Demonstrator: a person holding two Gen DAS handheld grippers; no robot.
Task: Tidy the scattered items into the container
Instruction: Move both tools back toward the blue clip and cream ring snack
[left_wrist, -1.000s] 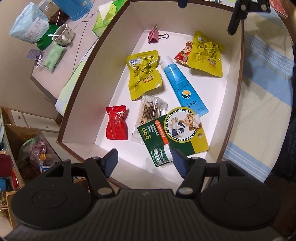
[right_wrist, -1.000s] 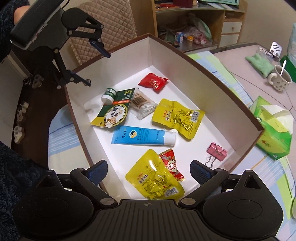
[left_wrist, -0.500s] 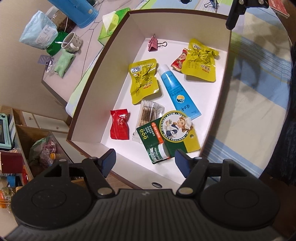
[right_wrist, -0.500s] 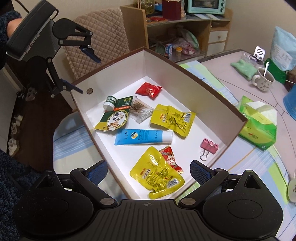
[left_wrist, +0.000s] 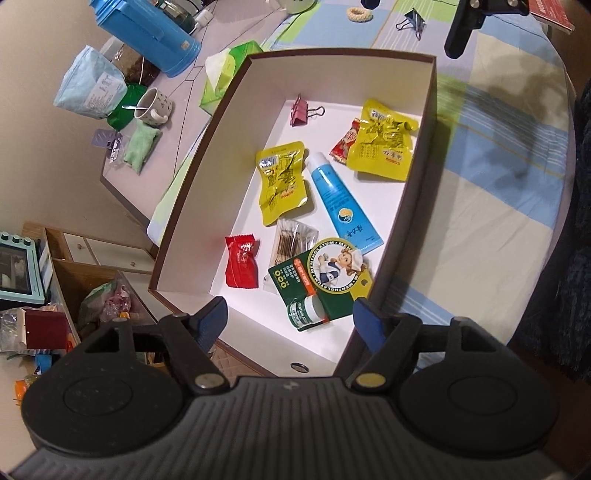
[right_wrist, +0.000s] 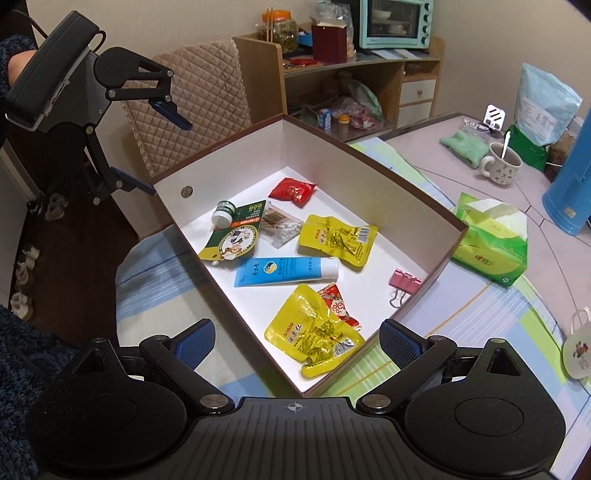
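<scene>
Brown-rimmed cardboard box (right_wrist: 369, 162) with a white inside sits on the striped cloth-covered table (right_wrist: 480, 314), and pretty much all the small stuff is already lying in it. Going left to right in the right wrist view: the green-and-yellow Mentholatum card with its little white jar (right_wrist: 236, 229) lies near the box's far-left corner, next to it a clear bag of cotton swabs (right_wrist: 280, 227), and a red candy wrapper (right_wrist: 293, 190) against the far wall. Then the blue tube with a white cap (right_wrist: 284, 271) lies across the middle, a yellow foil snack pack (right_wrist: 338, 238) just beyond it, a second yellow snack pack (right_wrist: 314, 328) at the near corner overlapping a small red sachet (right_wrist: 338, 306), and a pink binder clip (right_wrist: 404, 282) at the right wall.

Left gripper (right_wrist: 157, 147) hangs off the box's left end, fingers spread wide, nothing in them. Right gripper (right_wrist: 295, 339) hovers above the near corner, also spread and empty. A black binder clip (left_wrist: 412, 20) lies out on the table past the box's far edge in the left wrist view.
</scene>
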